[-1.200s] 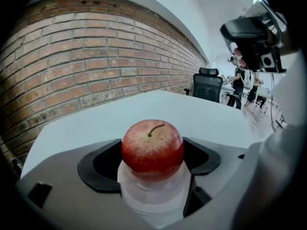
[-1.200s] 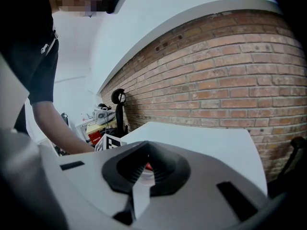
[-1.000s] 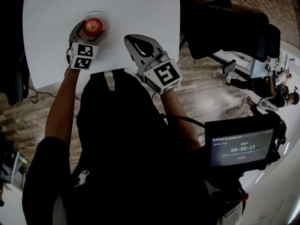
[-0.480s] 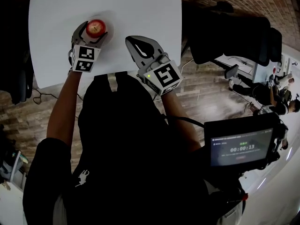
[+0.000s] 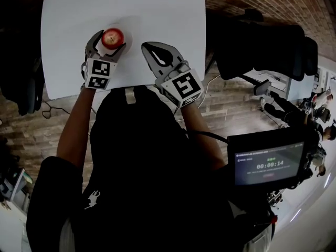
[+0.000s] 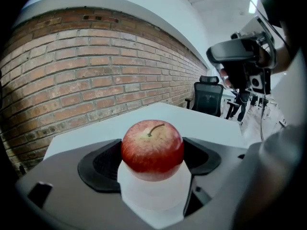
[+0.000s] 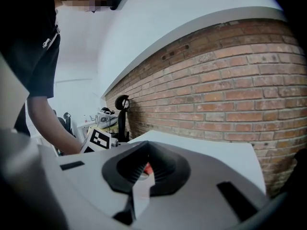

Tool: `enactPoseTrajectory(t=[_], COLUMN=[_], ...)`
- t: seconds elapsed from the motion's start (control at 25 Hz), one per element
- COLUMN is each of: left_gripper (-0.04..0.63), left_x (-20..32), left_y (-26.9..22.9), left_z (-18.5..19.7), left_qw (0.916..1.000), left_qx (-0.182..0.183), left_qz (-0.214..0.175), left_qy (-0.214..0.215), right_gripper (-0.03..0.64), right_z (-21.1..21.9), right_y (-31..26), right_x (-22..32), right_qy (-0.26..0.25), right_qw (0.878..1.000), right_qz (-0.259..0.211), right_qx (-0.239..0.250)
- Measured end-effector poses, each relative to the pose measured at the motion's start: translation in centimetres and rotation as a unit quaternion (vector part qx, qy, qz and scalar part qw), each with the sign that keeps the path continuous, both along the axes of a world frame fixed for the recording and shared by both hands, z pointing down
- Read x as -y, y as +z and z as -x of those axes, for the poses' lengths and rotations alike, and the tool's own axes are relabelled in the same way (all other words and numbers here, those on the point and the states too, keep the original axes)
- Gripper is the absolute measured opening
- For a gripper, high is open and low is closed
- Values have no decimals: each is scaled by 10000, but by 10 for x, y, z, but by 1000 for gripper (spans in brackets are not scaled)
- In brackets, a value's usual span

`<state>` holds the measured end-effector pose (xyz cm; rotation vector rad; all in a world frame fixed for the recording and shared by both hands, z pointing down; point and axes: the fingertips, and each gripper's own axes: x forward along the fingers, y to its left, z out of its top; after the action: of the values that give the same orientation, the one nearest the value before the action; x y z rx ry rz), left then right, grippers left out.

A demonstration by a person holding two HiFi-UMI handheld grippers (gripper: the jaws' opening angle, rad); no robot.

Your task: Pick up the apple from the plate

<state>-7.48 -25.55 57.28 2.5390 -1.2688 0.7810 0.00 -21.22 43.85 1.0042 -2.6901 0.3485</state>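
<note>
A red apple (image 5: 112, 38) sits on a small white plate (image 5: 126, 29) near the front edge of the white table (image 5: 157, 14). My left gripper (image 5: 107, 42) has a jaw on each side of the apple. In the left gripper view the apple (image 6: 152, 146) fills the gap between the black pads (image 6: 100, 164), which meet its sides, and the plate (image 6: 153, 198) shows just beneath it. My right gripper (image 5: 157, 52) hovers to the right of the plate, jaws together and holding nothing. Its own view shows a sliver of red through the closed pads (image 7: 160, 169).
A brick wall (image 6: 86, 71) runs along the far side of the table. Black office chairs (image 5: 262, 46) stand on the wooden floor to the right. A monitor with a timer (image 5: 270, 164) is at the lower right. People sit at desks far right.
The head camera has shifted, so the table and apple sit slightly lower and further right in view. Both grippers keep the same stance relative to the apple.
</note>
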Motion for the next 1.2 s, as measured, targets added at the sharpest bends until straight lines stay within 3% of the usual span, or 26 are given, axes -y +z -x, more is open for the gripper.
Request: enactPoseTrajectory(t=[0.72,1.2], left_gripper=[397,397], left_x=[-18,-34], left_y=[-51,-104], left_z=[15,27], left_qw=[9997,9978], left_qx=[-121,-180], left_qz=[-196,-632], left_qy=[-123,-94], right_gripper=[5,5], right_z=[20,25], right_y=[-13,-36], right_x=[8,1], right_qy=[-260,-370], right_qw=[9991,9978], right_qz=[-289,-502], right_qx=[148,220])
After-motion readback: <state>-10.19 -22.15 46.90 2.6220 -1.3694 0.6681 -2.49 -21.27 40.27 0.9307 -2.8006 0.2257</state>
